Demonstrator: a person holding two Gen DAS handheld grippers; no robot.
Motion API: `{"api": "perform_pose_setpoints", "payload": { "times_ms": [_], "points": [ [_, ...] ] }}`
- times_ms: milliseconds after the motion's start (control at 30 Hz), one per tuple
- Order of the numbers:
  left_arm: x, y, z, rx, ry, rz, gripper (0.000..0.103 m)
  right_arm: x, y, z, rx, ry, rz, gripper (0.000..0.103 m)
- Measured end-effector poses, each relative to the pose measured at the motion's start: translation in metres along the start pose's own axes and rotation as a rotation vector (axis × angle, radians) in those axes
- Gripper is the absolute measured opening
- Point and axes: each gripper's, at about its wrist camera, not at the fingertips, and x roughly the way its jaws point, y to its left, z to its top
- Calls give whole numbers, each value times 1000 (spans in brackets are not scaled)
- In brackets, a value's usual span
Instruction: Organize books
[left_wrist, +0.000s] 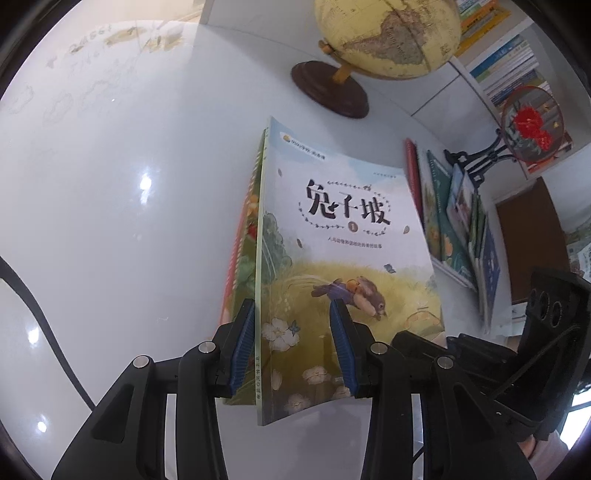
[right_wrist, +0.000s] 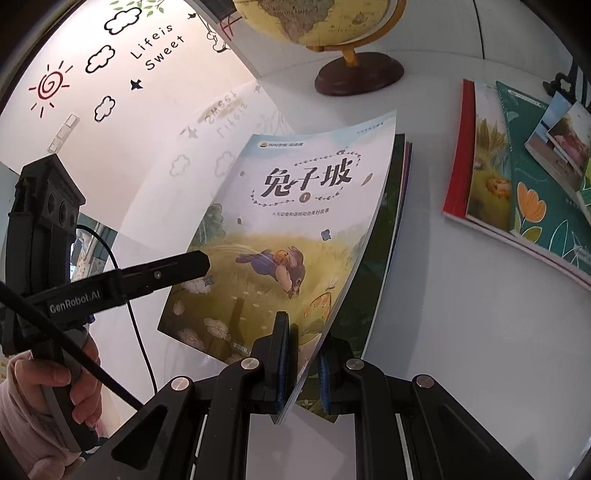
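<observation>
A picture book with a running rabbit on its cover (left_wrist: 343, 236) is lifted off a white table, tilted, with other thin books behind it (left_wrist: 242, 240). My left gripper (left_wrist: 291, 350) straddles the spine edge, blue pads (left_wrist: 242, 347) wide apart; the far pad (left_wrist: 341, 347) lies over the cover. My right gripper (right_wrist: 303, 365) is closed on the book's lower right corner (right_wrist: 295, 236). The left gripper's finger (right_wrist: 147, 277) also shows in the right wrist view, touching the book's left edge. Darker books (right_wrist: 388, 236) lie behind the cover.
A globe on a dark wooden base (left_wrist: 332, 88) stands behind the book. A row of overlapping books (right_wrist: 517, 177) lies to the right on the table (left_wrist: 129, 221). A shelf of books (left_wrist: 509, 66) and a round fan on a black stand (left_wrist: 532, 122) sit far right.
</observation>
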Motion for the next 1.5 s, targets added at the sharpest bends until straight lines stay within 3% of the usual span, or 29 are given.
{"api": "perform_pose_setpoints", "payload": {
  "times_ms": [67, 167, 300, 467, 933, 1300, 1500],
  "points": [
    [0, 2, 0, -12, -5, 37, 53, 2, -2, 3, 3, 10, -2, 15],
    [0, -1, 2, -9, -9, 93, 70, 8, -4, 5, 39, 64, 11, 31],
    [-1, -10, 1, 25, -11, 120, 70, 6, -7, 2, 72, 77, 19, 54],
    [0, -25, -5, 66, 0, 117, 70, -5, -17, -4, 96, 71, -25, 54],
    [14, -99, -9, 163, 21, 73, 70, -68, -93, -38, 318, -33, -62, 54],
    [49, -193, -4, 300, 80, 34, 70, -128, -158, -55, 382, -131, -124, 54],
    [77, -258, 14, 419, 86, 27, 70, -166, -203, -71, 446, -245, -241, 54]
  ]
}}
